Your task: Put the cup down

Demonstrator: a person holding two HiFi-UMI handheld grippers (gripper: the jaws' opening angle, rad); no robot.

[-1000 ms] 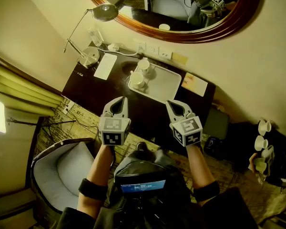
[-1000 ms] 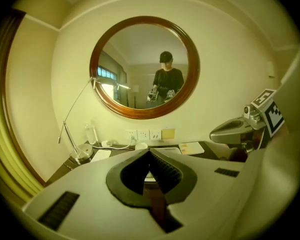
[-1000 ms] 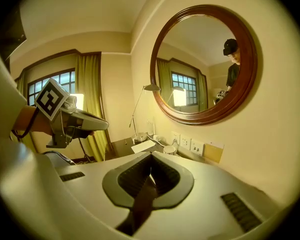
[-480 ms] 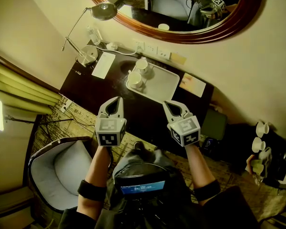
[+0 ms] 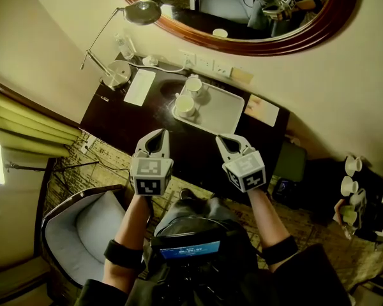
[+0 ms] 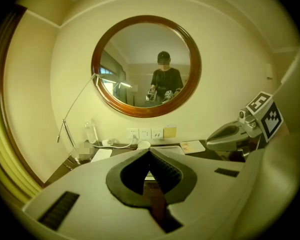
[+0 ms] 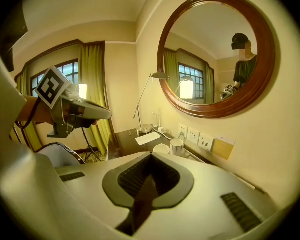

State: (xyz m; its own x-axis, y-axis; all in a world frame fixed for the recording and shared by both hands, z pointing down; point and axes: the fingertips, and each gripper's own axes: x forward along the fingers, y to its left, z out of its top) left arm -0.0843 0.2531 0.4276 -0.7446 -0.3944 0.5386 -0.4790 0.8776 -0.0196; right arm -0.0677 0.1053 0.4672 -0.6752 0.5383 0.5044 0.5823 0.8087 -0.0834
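Two white cups stand at the left end of a white tray on the dark desk. My left gripper hovers over the desk's near edge, shut and empty. My right gripper hangs beside it, just short of the tray, also shut with nothing in it. In the left gripper view the jaws meet in front of one cup. In the right gripper view the closed jaws point at both cups. Neither gripper touches a cup.
A desk lamp, a water bottle, a white paper and a card share the desk. Wall sockets and a round mirror are behind it. An armchair is at lower left; more cups stand at right.
My right gripper has drifted slightly left and lower toward the desk. The left gripper has barely moved. Both stay shut and empty.
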